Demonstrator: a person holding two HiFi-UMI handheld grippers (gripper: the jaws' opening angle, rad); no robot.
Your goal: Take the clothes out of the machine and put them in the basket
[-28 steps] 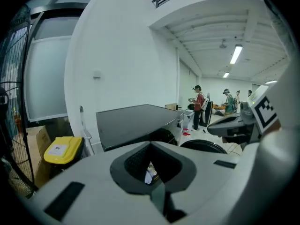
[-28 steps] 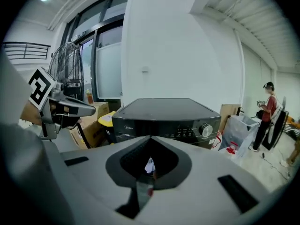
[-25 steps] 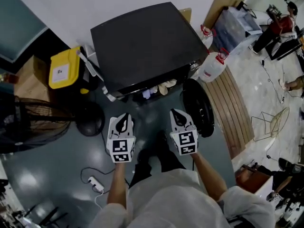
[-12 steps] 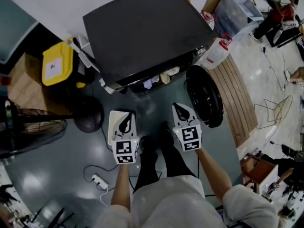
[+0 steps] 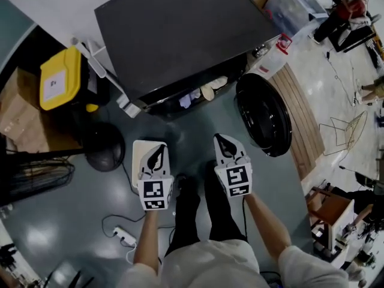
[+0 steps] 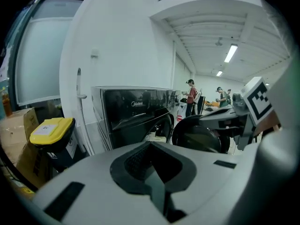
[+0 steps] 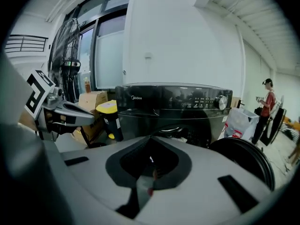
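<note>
The black washing machine (image 5: 180,35) stands ahead with its round door (image 5: 264,114) swung open to the right. Pale clothes (image 5: 201,95) show in the drum opening. My left gripper (image 5: 159,150) hangs shut and empty over a white rectangular tub (image 5: 140,155) on the floor. Beside it my right gripper (image 5: 223,140) is also shut and empty, short of the opening. In the left gripper view the machine (image 6: 136,114) and door (image 6: 197,135) lie beyond the closed jaws of the left gripper (image 6: 154,170). The right gripper view shows the right gripper (image 7: 150,165) before the machine's front (image 7: 173,102).
A yellow-lidded bin (image 5: 60,80) and a cardboard box (image 5: 18,113) stand left of the machine. A fan base (image 5: 103,155) and a power strip (image 5: 123,236) lie on the floor at left. White jugs (image 5: 279,47) and a slatted wooden board (image 5: 303,125) are at right. The person's legs (image 5: 198,203) are between the grippers.
Both grippers have sunk lower in front of the machine. The head view has shifted, the machine looks larger, and the white tub now shows under the left gripper.
</note>
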